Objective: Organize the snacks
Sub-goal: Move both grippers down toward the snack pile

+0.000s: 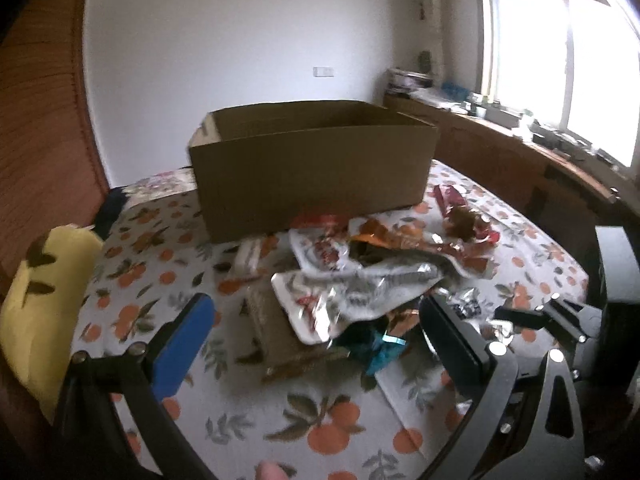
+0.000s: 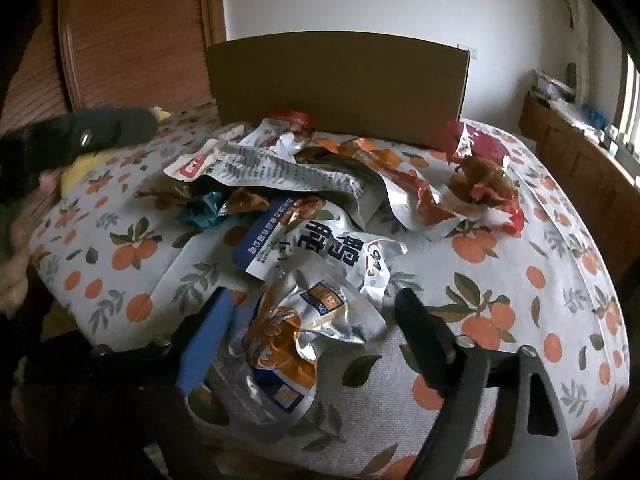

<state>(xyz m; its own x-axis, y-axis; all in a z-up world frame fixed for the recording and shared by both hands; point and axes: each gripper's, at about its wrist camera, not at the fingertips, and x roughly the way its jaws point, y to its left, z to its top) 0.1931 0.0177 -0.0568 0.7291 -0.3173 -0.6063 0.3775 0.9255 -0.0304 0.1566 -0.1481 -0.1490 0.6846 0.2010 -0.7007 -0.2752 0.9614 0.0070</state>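
A pile of foil snack packets (image 1: 360, 276) lies on the orange-print tablecloth (image 1: 312, 424) in front of an open cardboard box (image 1: 312, 168). My left gripper (image 1: 316, 316) is open and empty, its jaws either side of the near edge of the pile, above a flat brown packet (image 1: 276, 328). In the right wrist view the box (image 2: 340, 84) stands behind the same pile (image 2: 304, 184). My right gripper (image 2: 316, 312) is open around a silver and orange packet (image 2: 292, 332) without squeezing it. The other gripper (image 2: 80, 132) shows at the far left.
A yellow plush toy (image 1: 44, 304) lies at the table's left edge. A red packet and a brown wrapped snack (image 2: 480, 176) sit right of the pile. A wooden counter with clutter (image 1: 520, 136) runs under the window. A wooden headboard (image 2: 132, 36) stands behind.
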